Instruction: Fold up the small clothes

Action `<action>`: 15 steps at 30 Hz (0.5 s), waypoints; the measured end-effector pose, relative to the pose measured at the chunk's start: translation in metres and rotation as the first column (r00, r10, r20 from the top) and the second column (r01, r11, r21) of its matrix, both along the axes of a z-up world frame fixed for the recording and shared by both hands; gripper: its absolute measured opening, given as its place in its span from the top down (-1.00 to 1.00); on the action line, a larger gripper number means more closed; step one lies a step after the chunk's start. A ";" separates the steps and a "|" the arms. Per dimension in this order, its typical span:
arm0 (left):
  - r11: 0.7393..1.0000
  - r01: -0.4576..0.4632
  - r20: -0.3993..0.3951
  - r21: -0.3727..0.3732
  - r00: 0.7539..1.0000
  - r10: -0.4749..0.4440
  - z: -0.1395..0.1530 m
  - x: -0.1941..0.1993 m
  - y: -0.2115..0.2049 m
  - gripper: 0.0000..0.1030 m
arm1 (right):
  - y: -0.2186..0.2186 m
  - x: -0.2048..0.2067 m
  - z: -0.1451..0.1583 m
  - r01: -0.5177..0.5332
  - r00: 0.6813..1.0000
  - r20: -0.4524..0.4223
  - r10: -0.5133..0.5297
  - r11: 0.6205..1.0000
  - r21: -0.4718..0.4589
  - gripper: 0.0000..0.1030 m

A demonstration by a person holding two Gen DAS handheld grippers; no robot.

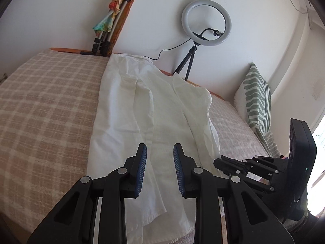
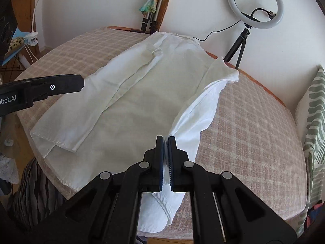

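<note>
**K:** Checked bedspread is carrying the job; white shirt is lying spread across it, collar end toward the wall, ring light standing behind.

**M:** Right gripper is pinching the shirt's right edge — pads closed, cloth lifting into a ridge. Left gripper is hovering over the hem end with its blue pads well apart, holding nothing.

**K:** My read: the right side is being folded inward; the left sleeve is already lying over the body.

**M:** Agreed. I'd be carrying that edge low and straight across, keeping the crease parallel to the side seam; the left could be pinning the body so it isn't dragging.

**K:** Blind spots?

**M:** How much cloth is sitting between the right pads — hidden by the fingers; the right sleeve is bunching under the raised fold, so its lie is unclear.
</note>
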State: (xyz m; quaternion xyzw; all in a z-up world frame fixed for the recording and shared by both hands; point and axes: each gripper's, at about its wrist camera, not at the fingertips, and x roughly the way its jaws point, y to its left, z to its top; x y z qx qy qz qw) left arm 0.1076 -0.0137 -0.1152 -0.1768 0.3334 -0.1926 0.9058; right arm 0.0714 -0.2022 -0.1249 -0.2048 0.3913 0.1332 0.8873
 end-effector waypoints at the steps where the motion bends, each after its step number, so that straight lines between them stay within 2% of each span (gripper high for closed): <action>1: 1.000 -0.012 0.001 0.000 1.000 0.012 0.000 -0.001 0.005 0.51 | 0.011 0.001 -0.005 -0.026 0.999 -0.018 0.026 1.000 -0.004 0.89; 5: 0.999 -0.040 -0.008 0.008 0.999 0.040 -0.005 -0.003 0.020 0.51 | 0.036 0.000 -0.023 -0.098 0.993 -0.065 0.095 0.994 -0.041 0.89; 10: 0.999 -0.049 -0.028 -0.001 0.998 0.049 -0.012 -0.002 0.027 0.51 | 0.038 0.003 -0.036 -0.105 0.990 -0.105 0.099 0.993 -0.049 0.89; 13: 0.999 -0.043 -0.041 -0.004 0.998 0.043 -0.016 -0.002 0.028 0.51 | 0.034 0.003 -0.036 -0.117 0.984 -0.137 0.114 0.993 -0.015 0.88; 15: 0.999 -0.033 -0.042 0.000 0.999 0.033 -0.016 -0.004 0.029 0.51 | 0.026 -0.001 -0.027 -0.127 0.980 -0.147 0.136 0.990 0.066 0.73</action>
